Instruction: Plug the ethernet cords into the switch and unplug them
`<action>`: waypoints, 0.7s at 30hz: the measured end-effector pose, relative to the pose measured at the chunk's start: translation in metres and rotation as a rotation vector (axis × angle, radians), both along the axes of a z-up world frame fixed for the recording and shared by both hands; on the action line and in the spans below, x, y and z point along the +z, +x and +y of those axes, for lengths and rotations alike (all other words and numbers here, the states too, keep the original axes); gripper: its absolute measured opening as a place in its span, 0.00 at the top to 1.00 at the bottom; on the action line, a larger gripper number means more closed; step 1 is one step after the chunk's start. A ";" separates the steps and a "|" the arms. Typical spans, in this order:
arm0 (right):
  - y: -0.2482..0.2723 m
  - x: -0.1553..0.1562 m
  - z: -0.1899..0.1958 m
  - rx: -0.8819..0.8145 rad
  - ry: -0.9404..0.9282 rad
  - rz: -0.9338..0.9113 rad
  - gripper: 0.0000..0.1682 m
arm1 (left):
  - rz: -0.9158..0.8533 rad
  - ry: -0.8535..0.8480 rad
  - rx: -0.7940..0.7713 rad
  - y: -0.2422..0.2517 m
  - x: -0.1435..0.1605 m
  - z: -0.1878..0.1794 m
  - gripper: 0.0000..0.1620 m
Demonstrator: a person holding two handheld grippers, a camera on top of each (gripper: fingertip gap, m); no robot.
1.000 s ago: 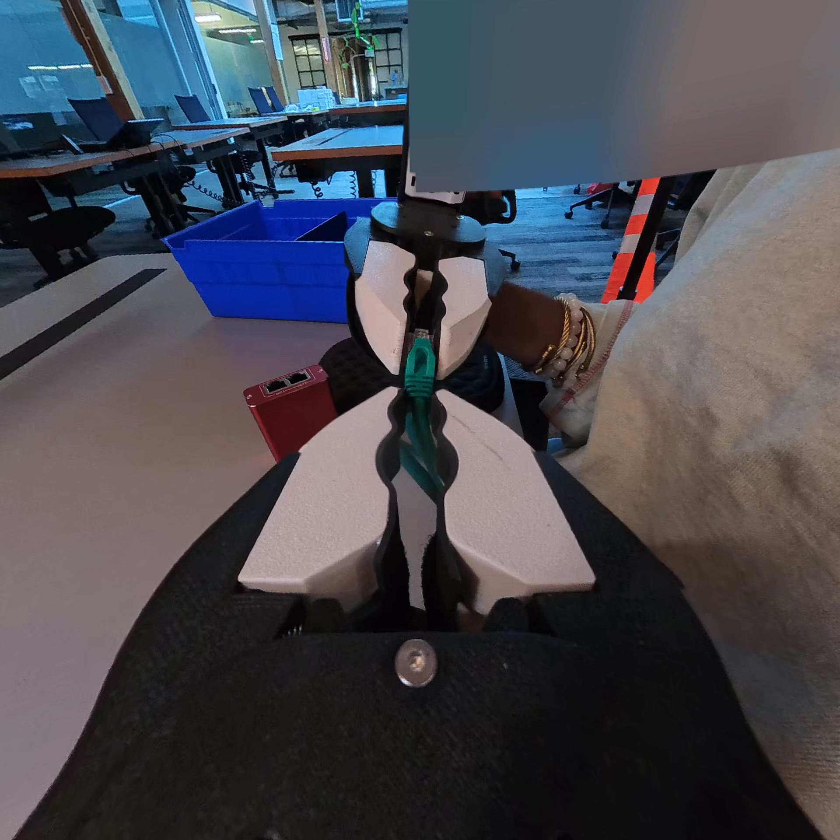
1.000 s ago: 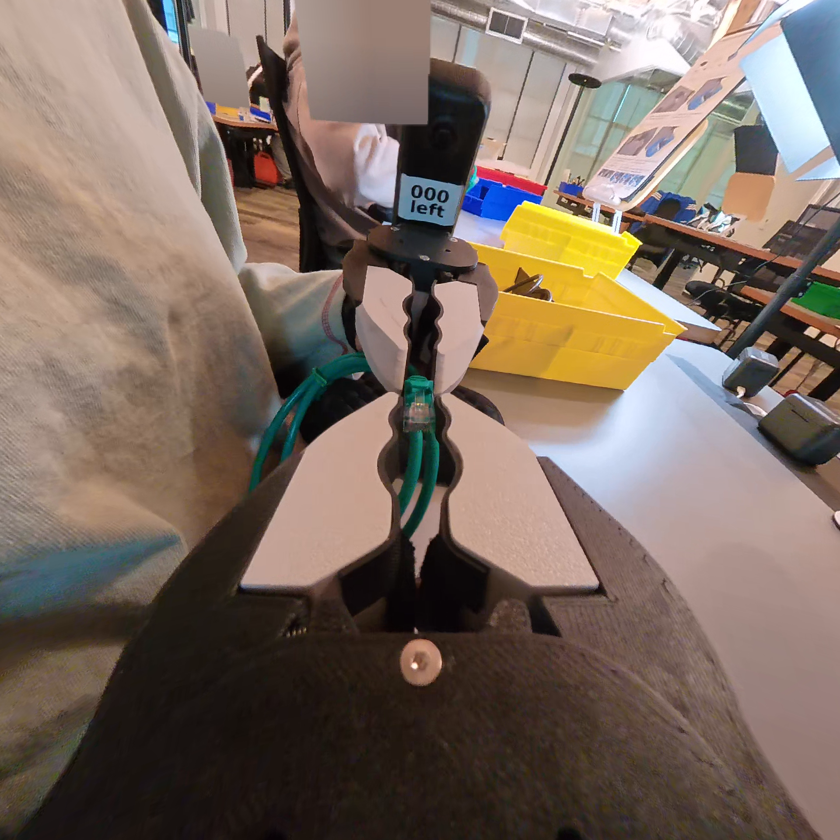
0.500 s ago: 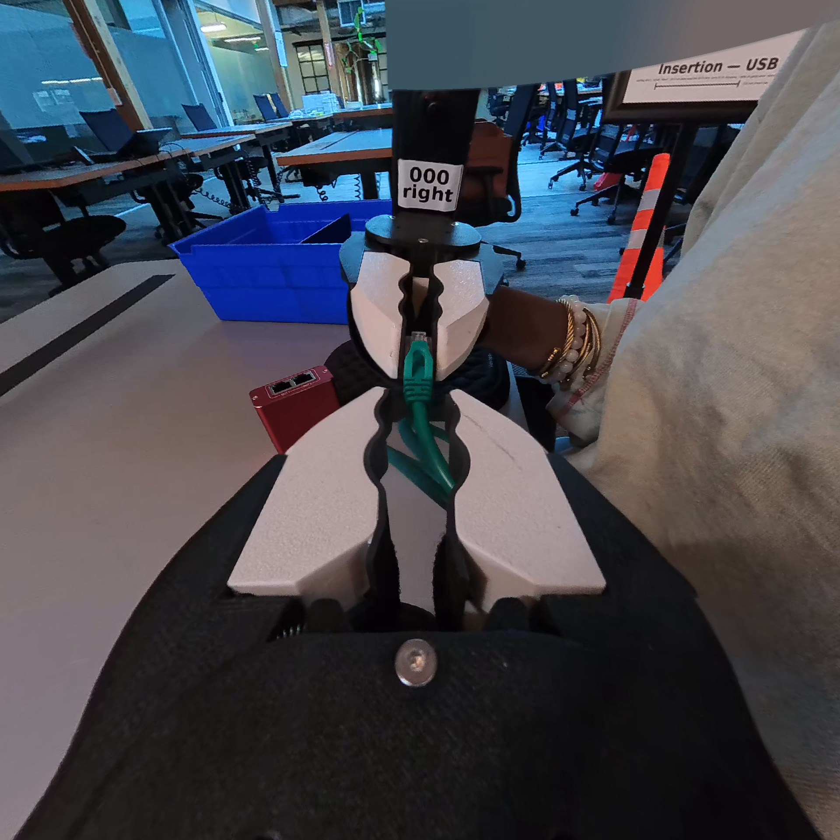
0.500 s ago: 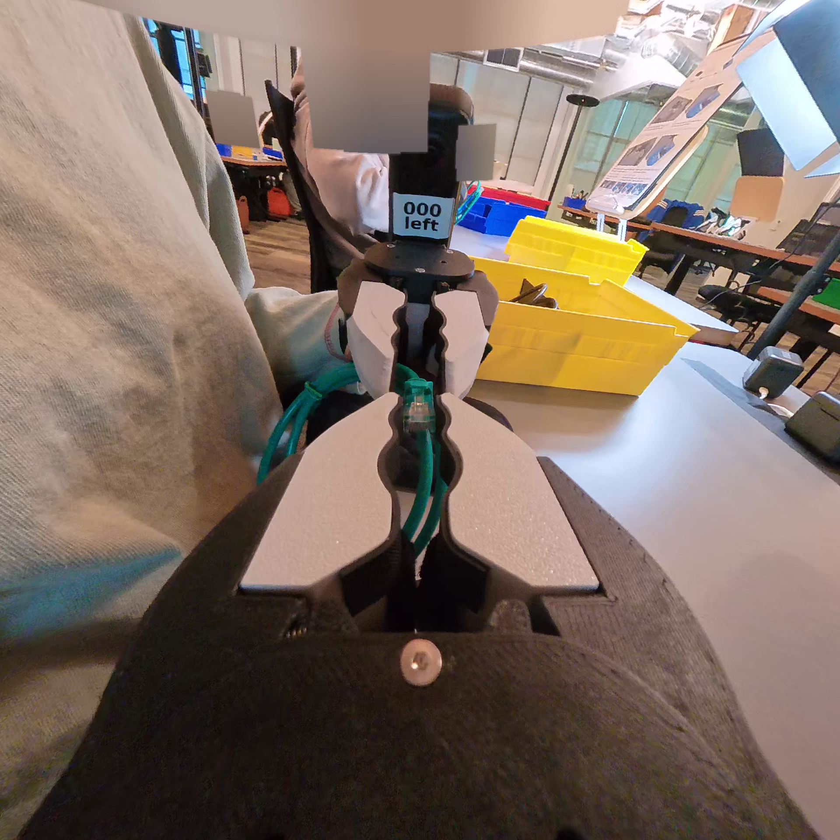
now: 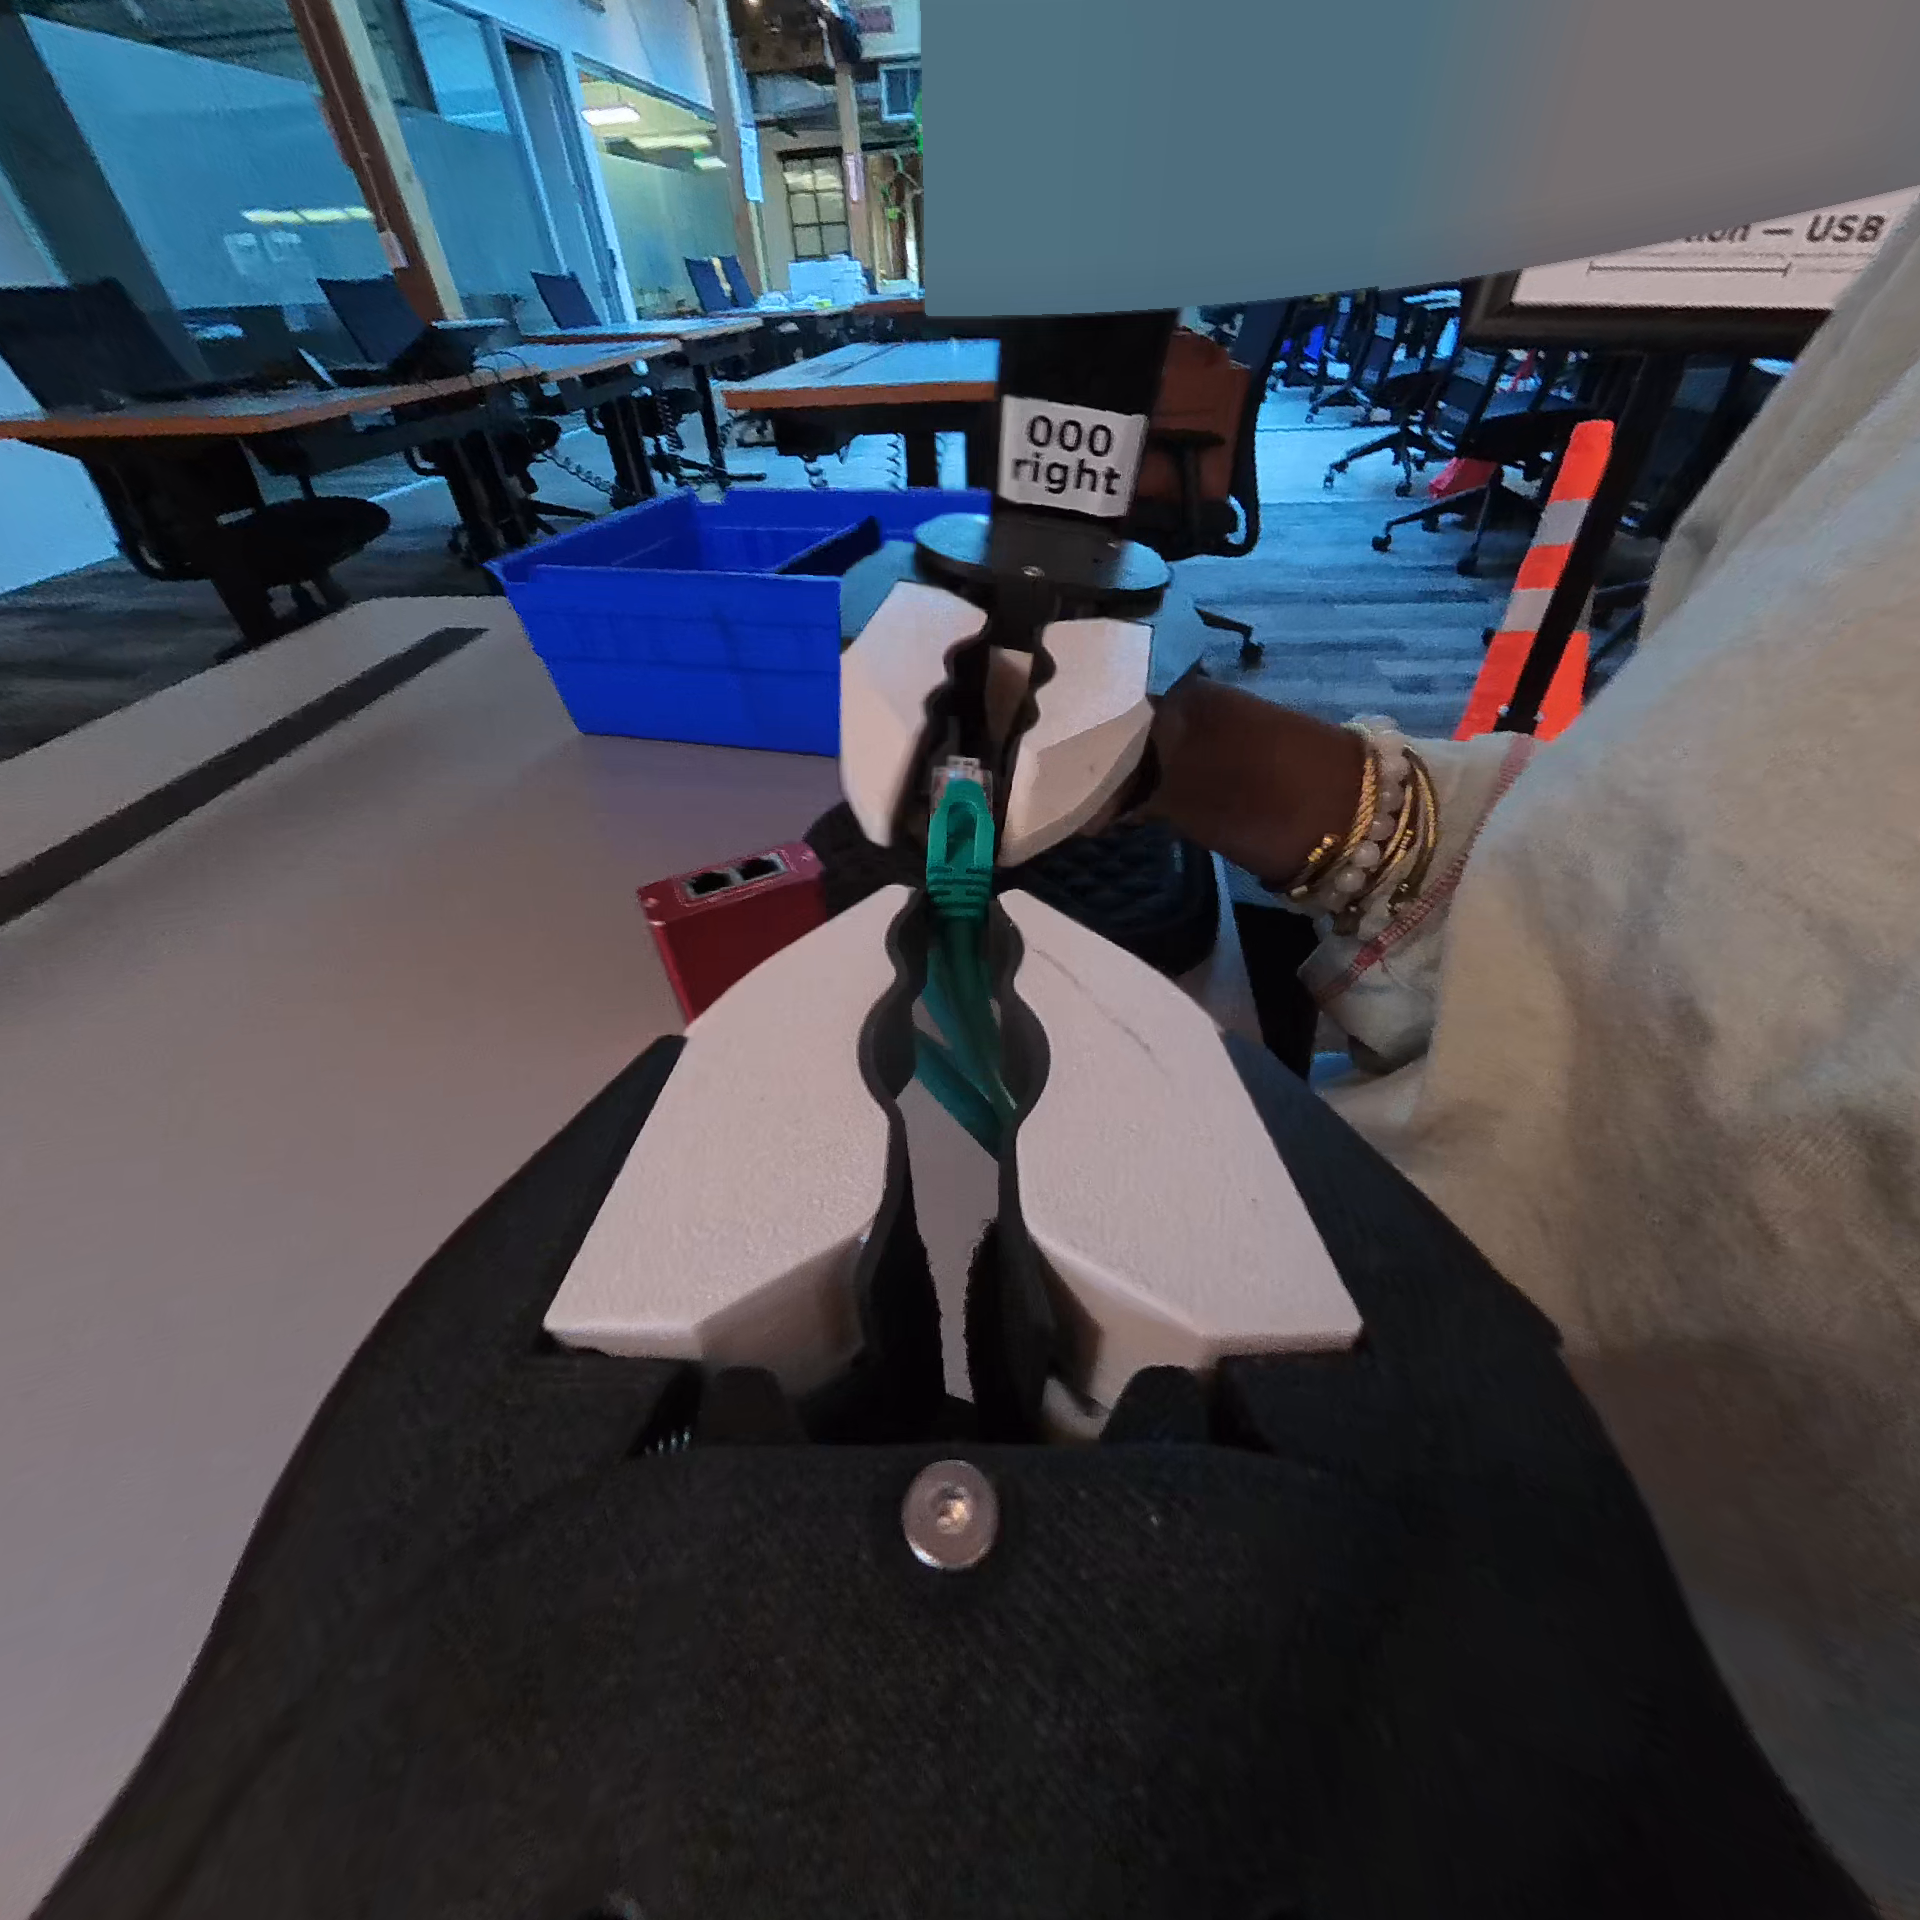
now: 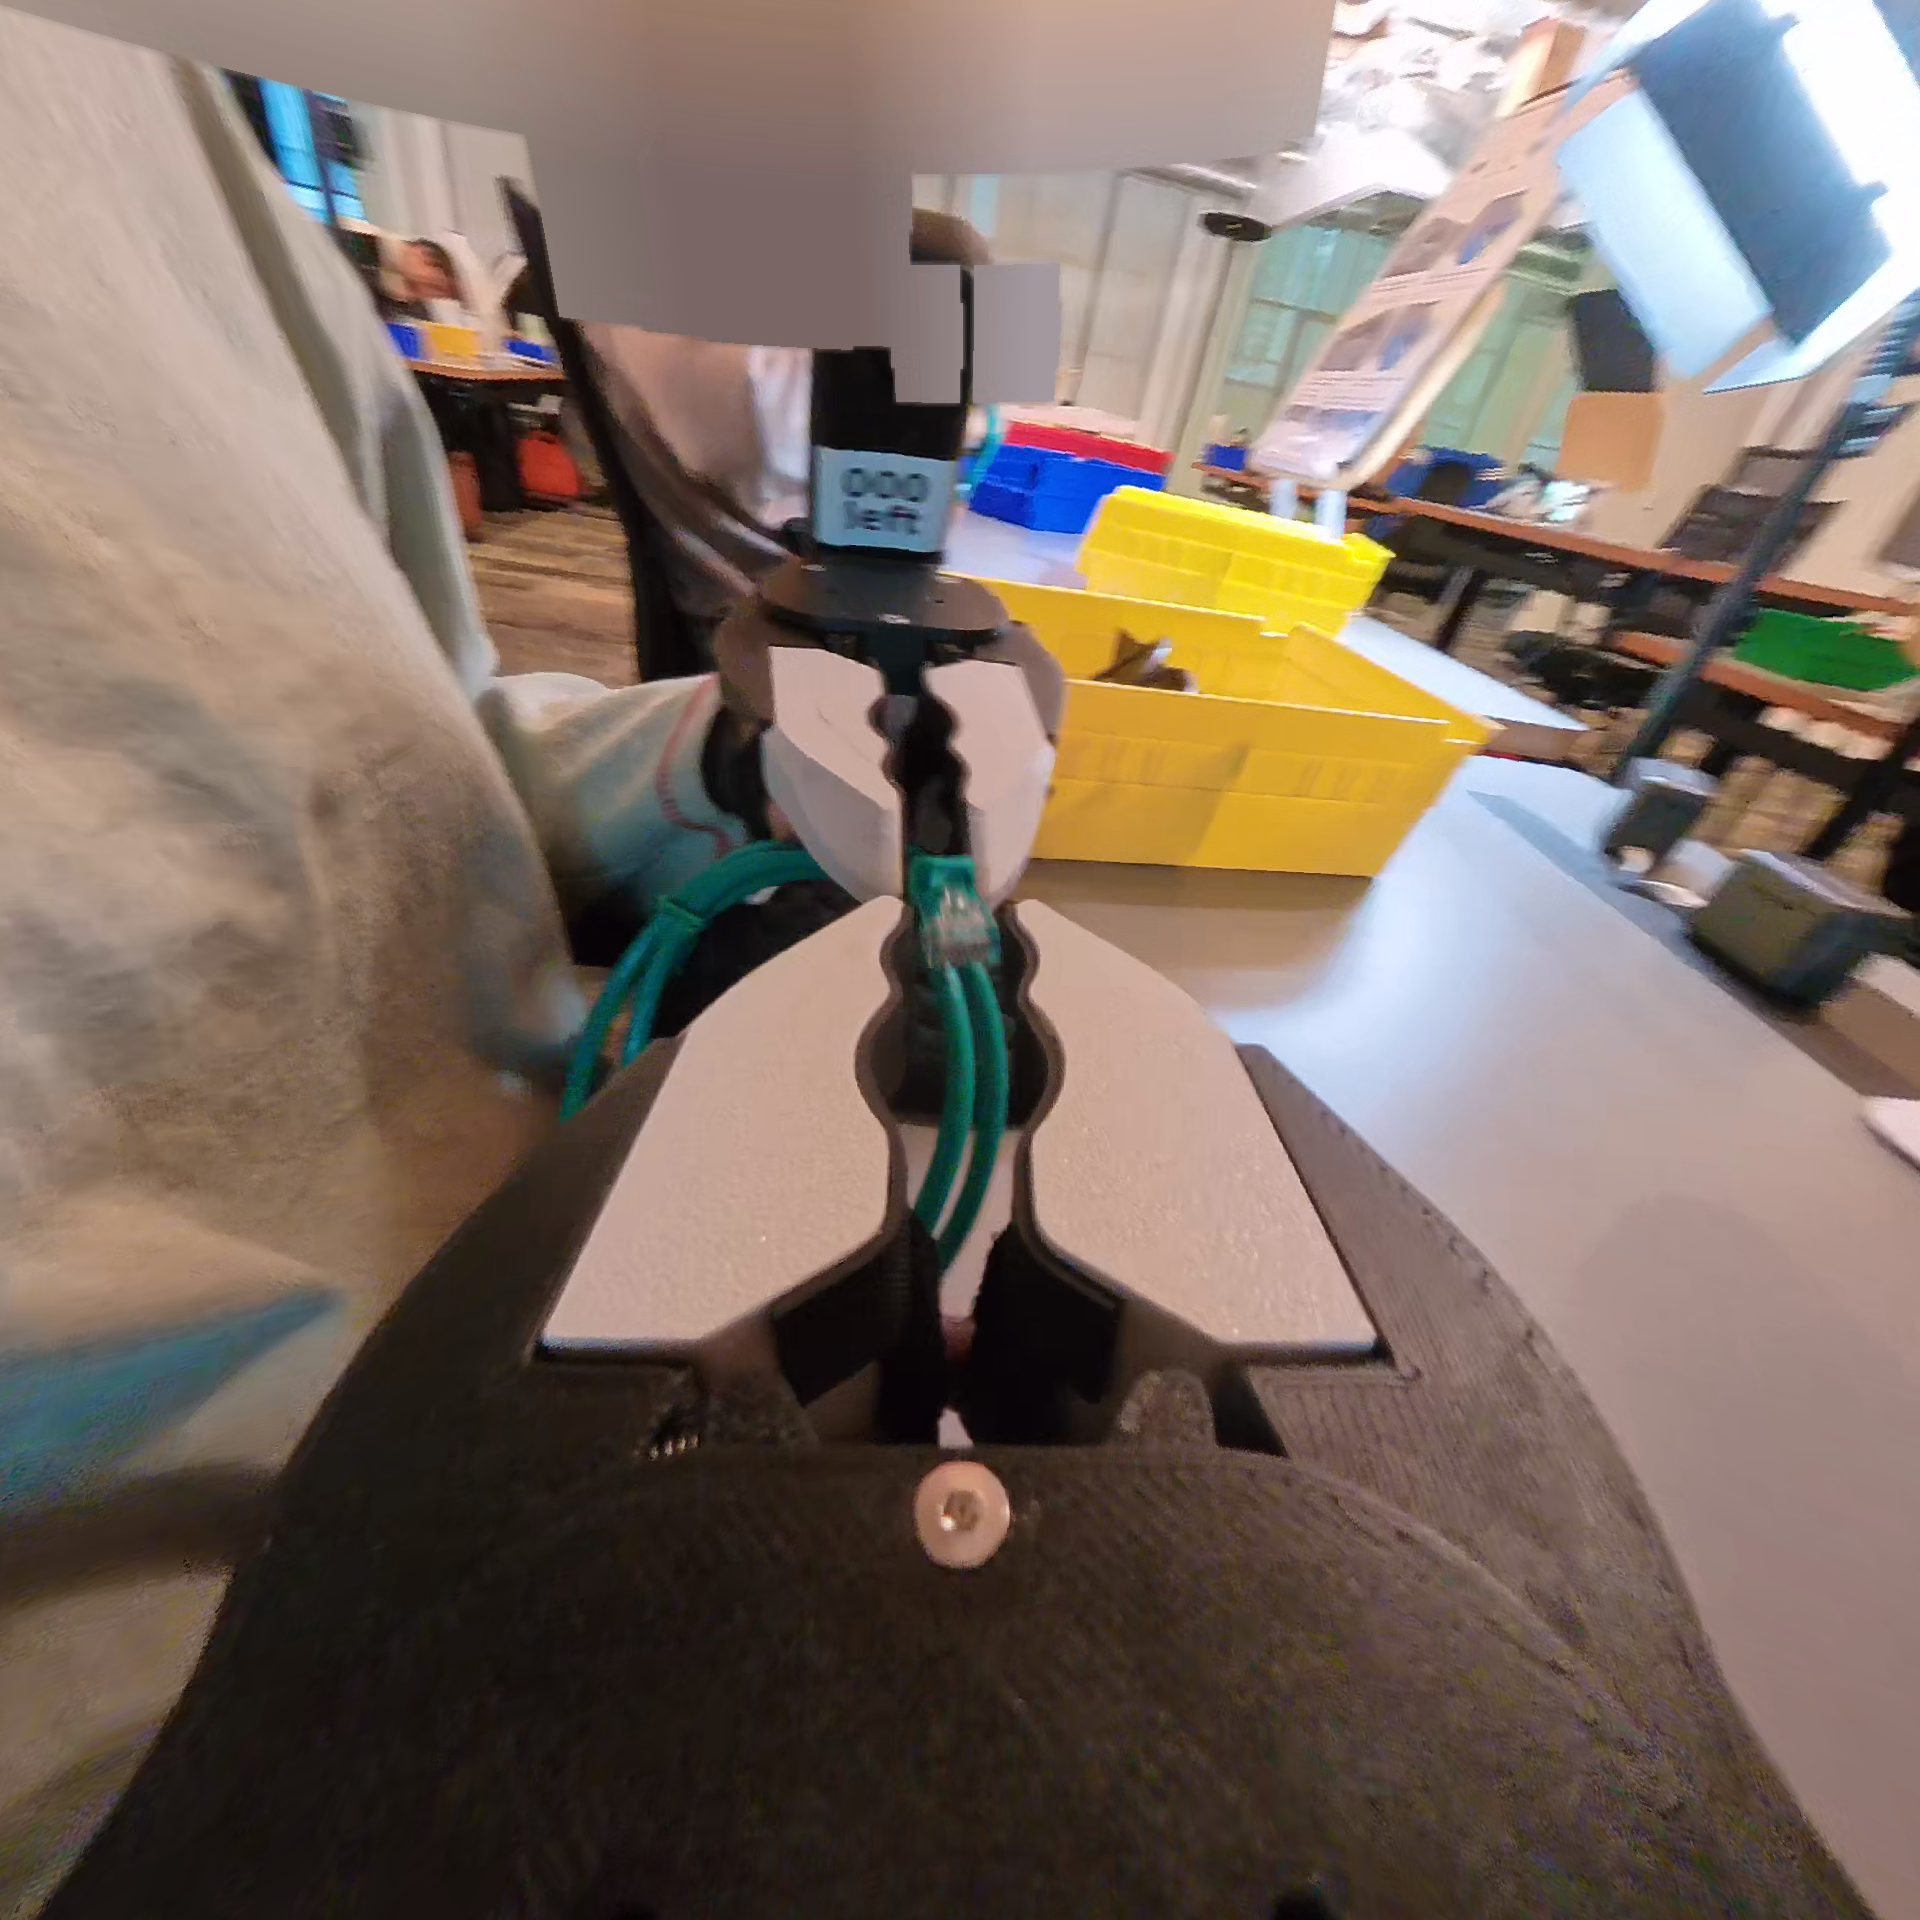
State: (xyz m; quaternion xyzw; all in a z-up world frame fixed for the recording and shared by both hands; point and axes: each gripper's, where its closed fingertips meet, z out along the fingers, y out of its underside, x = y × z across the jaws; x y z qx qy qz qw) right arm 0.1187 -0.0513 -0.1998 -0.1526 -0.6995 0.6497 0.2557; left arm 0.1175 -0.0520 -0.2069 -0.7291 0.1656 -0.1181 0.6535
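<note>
A green ethernet cord (image 5: 958,852) runs between my two grippers, which meet tip to tip above the table. My left gripper (image 5: 958,906) is shut on the cord just behind the plug boot. The plug points into the right gripper's (image 5: 977,790) fingertips. In the right wrist view my right gripper (image 6: 951,914) is shut on the green plug (image 6: 948,920). Two strands run back between its fingers and a loop (image 6: 665,966) hangs to the left. The left gripper (image 6: 920,831) faces it. The red switch (image 5: 727,920) lies on the table below, two ports showing, nothing plugged in.
A blue bin (image 5: 686,644) stands behind the switch. A yellow bin (image 6: 1247,790) stands on the table past the left gripper, and dark boxes (image 6: 1787,925) lie at the right edge. The person's light sweater (image 5: 1662,935) fills one side of each view. Both grippers' tips are close together, under 4 cm apart.
Both grippers stay tip to tip on the cord. The left gripper's fingers stand slightly wider apart than one second ago. The right wrist view has shifted a little and is now motion-blurred.
</note>
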 end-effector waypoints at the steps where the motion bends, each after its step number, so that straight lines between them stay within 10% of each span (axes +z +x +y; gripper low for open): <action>1: -0.006 0.002 0.009 -0.072 0.002 0.011 0.82 | -0.012 0.017 0.024 -0.006 0.005 -0.001 0.94; 7: -0.031 -0.027 0.102 -0.557 0.120 -0.199 0.58 | -0.030 0.114 0.218 -0.049 0.039 -0.022 0.94; 14: -0.038 -0.094 0.111 -0.648 0.287 -0.554 0.71 | -0.019 0.108 0.271 -0.059 0.042 -0.027 0.94; 21: -0.034 -0.049 0.140 -0.850 0.607 -0.293 0.84 | -0.003 0.098 0.265 -0.058 0.038 -0.027 0.94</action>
